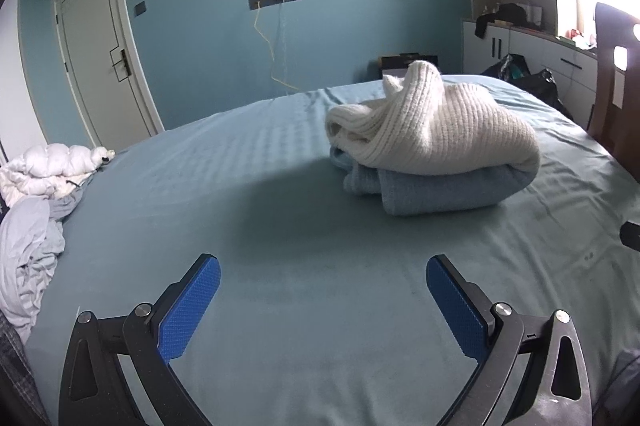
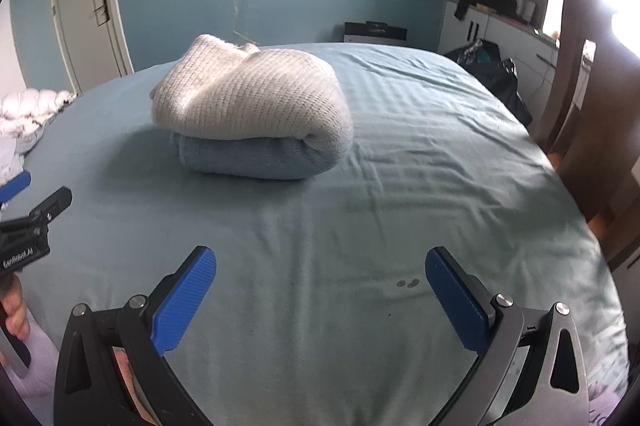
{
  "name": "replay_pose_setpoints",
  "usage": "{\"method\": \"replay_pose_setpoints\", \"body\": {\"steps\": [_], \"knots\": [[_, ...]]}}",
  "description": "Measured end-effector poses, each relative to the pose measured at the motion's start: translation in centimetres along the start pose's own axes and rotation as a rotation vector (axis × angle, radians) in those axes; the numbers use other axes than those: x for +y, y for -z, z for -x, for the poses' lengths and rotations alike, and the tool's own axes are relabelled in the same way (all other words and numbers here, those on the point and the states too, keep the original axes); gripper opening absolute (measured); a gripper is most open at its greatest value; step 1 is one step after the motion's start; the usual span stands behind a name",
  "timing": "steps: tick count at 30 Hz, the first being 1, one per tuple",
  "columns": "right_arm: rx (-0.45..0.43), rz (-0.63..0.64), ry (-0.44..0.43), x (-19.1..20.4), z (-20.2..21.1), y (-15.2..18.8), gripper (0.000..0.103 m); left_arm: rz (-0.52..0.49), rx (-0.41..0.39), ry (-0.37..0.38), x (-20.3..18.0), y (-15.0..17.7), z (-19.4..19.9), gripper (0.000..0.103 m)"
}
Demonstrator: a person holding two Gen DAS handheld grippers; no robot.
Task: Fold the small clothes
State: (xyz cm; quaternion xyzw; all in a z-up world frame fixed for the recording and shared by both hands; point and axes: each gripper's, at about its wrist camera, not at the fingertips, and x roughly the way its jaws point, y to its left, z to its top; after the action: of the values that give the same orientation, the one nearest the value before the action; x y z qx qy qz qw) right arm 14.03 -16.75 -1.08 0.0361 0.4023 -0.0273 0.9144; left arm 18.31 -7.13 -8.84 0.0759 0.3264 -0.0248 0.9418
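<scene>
A folded white ribbed knit sweater [image 1: 436, 129] [image 2: 248, 97] lies on top of a folded light blue garment [image 1: 432, 187] [image 2: 256, 157], both stacked on the blue bed sheet [image 1: 280, 226] [image 2: 400, 165]. My left gripper [image 1: 322, 290] is open above bare sheet, well short of the stack, with nothing between its blue pads. My right gripper [image 2: 320, 286] is open too, over bare sheet in front of the stack. In the right wrist view, the left gripper [image 2: 24, 222] shows at the left edge, held by a hand [image 2: 16, 314].
A white puffy jacket [image 1: 48, 165] and crumpled pale clothes [image 1: 28, 258] lie at the bed's left edge. A dark wooden chair [image 2: 592, 113] stands right of the bed. Cabinets [image 1: 520, 53] with dark bags line the far right wall. A door [image 1: 100, 45] is at the far left.
</scene>
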Motion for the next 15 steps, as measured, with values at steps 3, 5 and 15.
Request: {"method": "replay_pose_setpoints", "body": {"steps": [3, 5, 15], "knots": [[0.013, -0.020, -0.014, -0.32, -0.16, 0.03, 0.102, 0.004, -0.008, 0.001, -0.04, -0.01, 0.23, 0.103], [0.009, -0.022, -0.004, -0.32, -0.14, 0.08, 0.102, 0.003, -0.005, -0.001, -0.15, 0.10, 0.25, 0.103], [-0.003, -0.008, 0.009, -0.08, 0.02, 0.20, 0.102, -0.005, 0.003, -0.008, -0.39, 0.09, 0.13, 0.103]]}}
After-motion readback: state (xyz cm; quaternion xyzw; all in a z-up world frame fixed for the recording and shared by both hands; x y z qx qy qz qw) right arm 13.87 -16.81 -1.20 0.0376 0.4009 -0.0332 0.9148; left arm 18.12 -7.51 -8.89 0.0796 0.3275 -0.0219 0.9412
